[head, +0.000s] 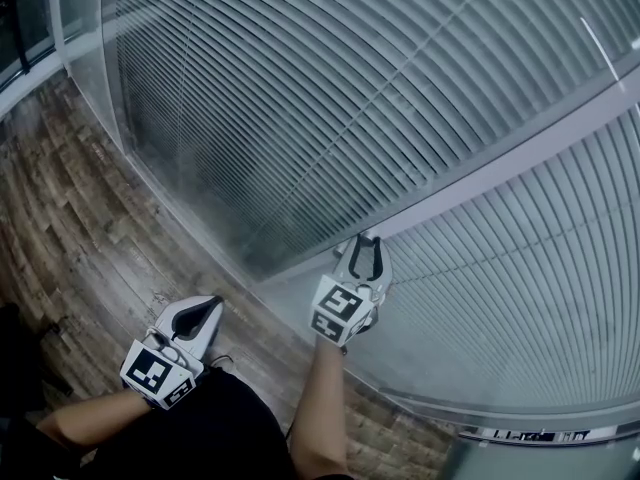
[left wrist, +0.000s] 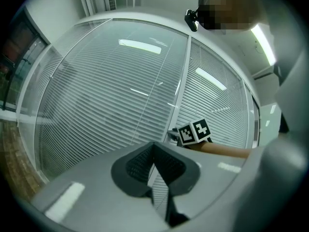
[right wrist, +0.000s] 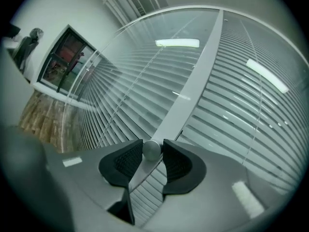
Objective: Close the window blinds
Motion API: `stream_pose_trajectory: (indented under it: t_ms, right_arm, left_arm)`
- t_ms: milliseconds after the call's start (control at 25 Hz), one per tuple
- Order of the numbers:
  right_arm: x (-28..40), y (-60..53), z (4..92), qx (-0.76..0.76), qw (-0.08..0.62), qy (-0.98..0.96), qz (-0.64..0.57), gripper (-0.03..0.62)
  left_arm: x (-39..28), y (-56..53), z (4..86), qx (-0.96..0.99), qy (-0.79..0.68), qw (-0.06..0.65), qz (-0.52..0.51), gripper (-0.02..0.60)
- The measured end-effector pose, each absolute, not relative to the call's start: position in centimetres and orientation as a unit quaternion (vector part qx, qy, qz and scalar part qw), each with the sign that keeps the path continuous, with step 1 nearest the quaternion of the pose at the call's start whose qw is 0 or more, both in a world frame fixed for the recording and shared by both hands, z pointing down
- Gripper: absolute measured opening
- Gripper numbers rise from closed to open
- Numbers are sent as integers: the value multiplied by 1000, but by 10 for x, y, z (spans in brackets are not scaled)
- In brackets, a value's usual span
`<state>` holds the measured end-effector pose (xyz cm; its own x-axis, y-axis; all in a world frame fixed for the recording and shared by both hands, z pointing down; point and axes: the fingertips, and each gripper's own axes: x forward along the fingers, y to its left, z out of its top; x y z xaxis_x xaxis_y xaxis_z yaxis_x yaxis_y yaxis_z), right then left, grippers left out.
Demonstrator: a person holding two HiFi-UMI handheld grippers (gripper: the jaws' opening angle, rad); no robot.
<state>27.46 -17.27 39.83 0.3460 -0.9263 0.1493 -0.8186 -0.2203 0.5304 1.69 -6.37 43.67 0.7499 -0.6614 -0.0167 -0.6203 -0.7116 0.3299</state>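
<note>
Grey slatted blinds hang behind glass panes, split by a pale frame bar. A small round silver knob sticks out of that bar. My right gripper is shut on the knob, with both dark pads touching its sides. In the head view the right gripper reaches up to the bar at centre. My left gripper hangs lower left, away from the glass, jaws together and empty. The left gripper view shows its tips meeting, with the right gripper's marker cube beyond.
A wood-plank floor runs along the foot of the glass wall. A metal bottom rail sits at lower right. A dark-framed window or doorway lies far to the left. The person's forearms and dark clothing fill the bottom of the head view.
</note>
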Motion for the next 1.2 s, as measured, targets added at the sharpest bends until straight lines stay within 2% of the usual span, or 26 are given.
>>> stream_pose_trajectory:
  t_ms: [560,1200]
  right_arm:
    - [283,-169,394,813,77,-578,11,133]
    - [290,-166,392,802,-93,-577,128,130]
  left_arm:
    - [19,-67,439,924,-342,157,-66,2]
    - [27,-71,436,928,-330,160,-70,2]
